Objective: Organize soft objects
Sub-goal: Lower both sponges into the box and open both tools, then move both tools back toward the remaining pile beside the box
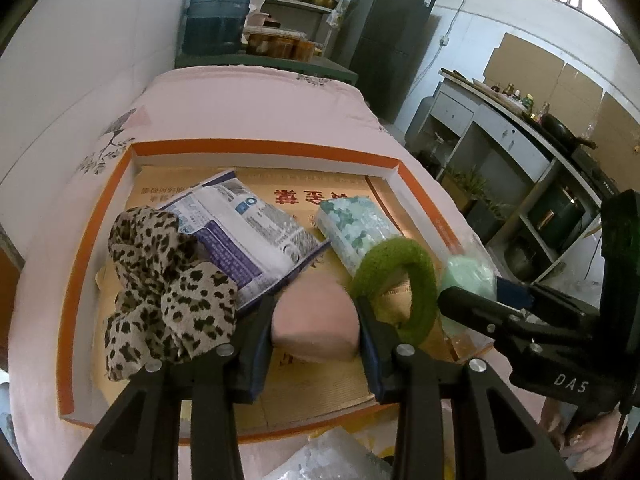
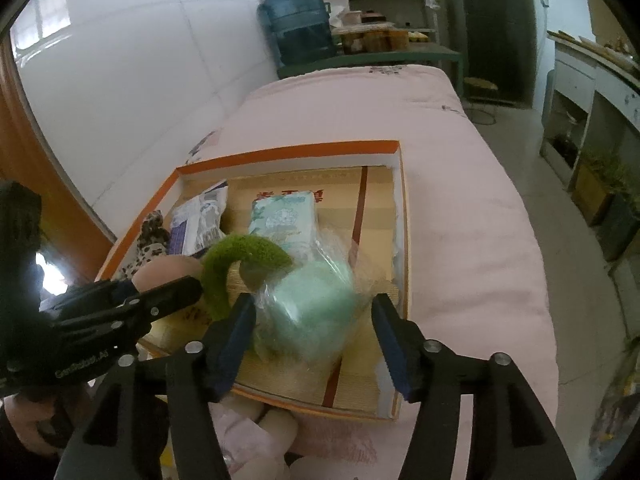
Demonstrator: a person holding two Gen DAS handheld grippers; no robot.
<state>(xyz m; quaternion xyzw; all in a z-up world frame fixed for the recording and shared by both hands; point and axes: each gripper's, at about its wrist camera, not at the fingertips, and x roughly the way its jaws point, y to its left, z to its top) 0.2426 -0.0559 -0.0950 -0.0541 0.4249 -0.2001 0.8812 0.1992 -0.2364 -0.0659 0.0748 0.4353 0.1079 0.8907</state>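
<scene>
A shallow orange-rimmed box [image 1: 256,148] lies on a pink-covered bed. In it are a leopard-print cloth [image 1: 168,292], a printed packet [image 1: 248,232], a green-patterned tissue pack [image 1: 352,224] and a fuzzy green ring [image 1: 400,276]. My left gripper [image 1: 314,304] is shut on a pink sponge [image 1: 316,328] low over the box floor. My right gripper [image 2: 314,300] is open, its fingers either side of a mint-green soft item in a clear bag [image 2: 308,312]. A gap shows at the right finger [image 2: 390,332]. The bagged item sits in the box's near right corner.
The pink bedcover [image 2: 460,200] extends beyond and right of the box. Pale soft items [image 2: 256,432] and a clear bag [image 1: 332,456] lie in front of the box. A water jug [image 1: 218,12], shelves and a dark fridge [image 1: 392,40] stand behind the bed. Cabinets [image 1: 500,140] line the right.
</scene>
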